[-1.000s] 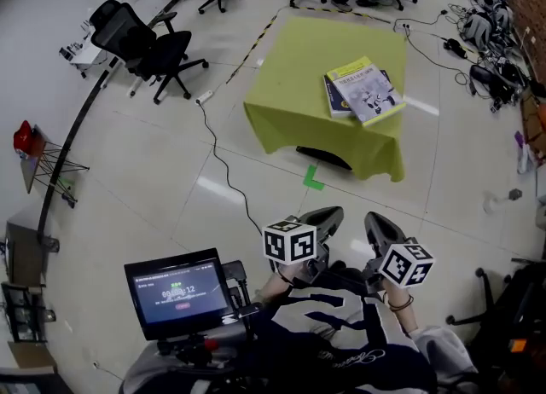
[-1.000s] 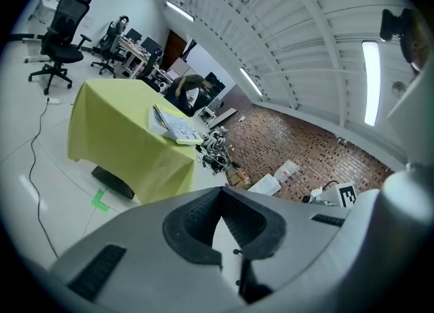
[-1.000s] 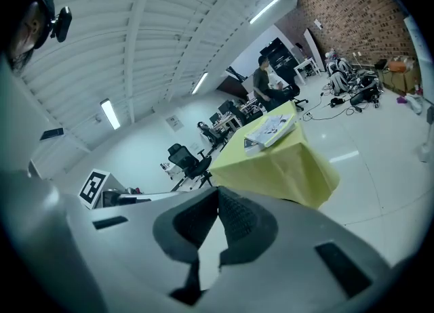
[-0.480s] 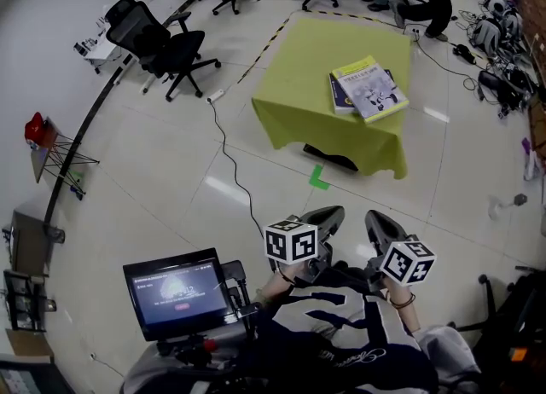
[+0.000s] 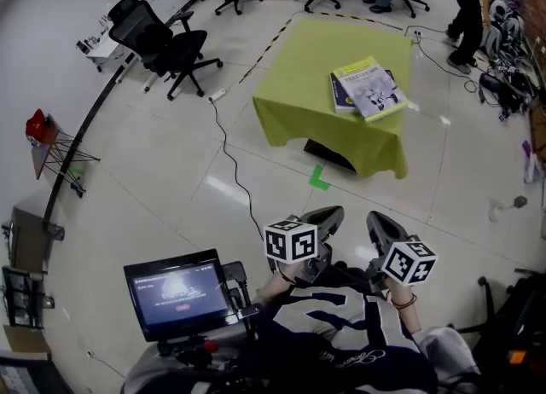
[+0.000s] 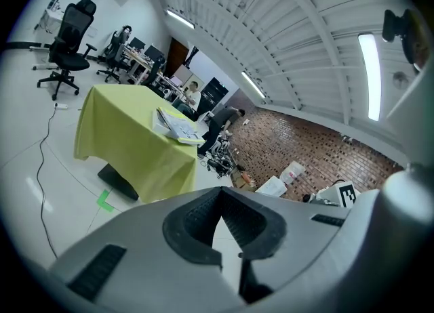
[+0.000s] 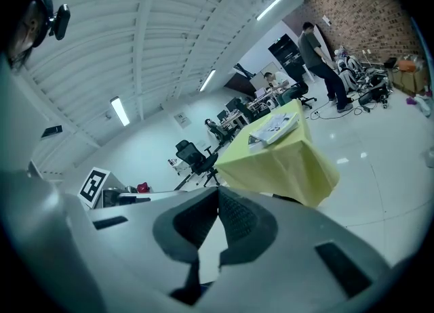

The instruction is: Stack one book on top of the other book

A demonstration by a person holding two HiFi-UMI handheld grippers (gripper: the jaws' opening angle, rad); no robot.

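Two books lie stacked on a table with a yellow-green cloth [image 5: 294,68], far ahead of me. The top book [image 5: 371,88] has a yellow and white cover and sits askew on a dark blue book [image 5: 339,95]. The stack also shows as the books [image 6: 178,127] in the left gripper view and the books [image 7: 274,127] in the right gripper view. My left gripper [image 5: 330,216] and right gripper [image 5: 378,223] are held close to my body, both shut and holding nothing. The left gripper [image 6: 220,200] and the right gripper [image 7: 218,196] point toward the table.
Black office chairs [image 5: 162,43] stand at the left and back. A cable [image 5: 229,162] runs across the floor, and a green tape mark [image 5: 318,179] lies before the table. A monitor [image 5: 179,292] is by my left side. A person [image 5: 469,0] stands at the back right near floor clutter [image 5: 503,85].
The person behind the table has walked to the right. The head view has shifted slightly. Both grippers have stayed still and shut.
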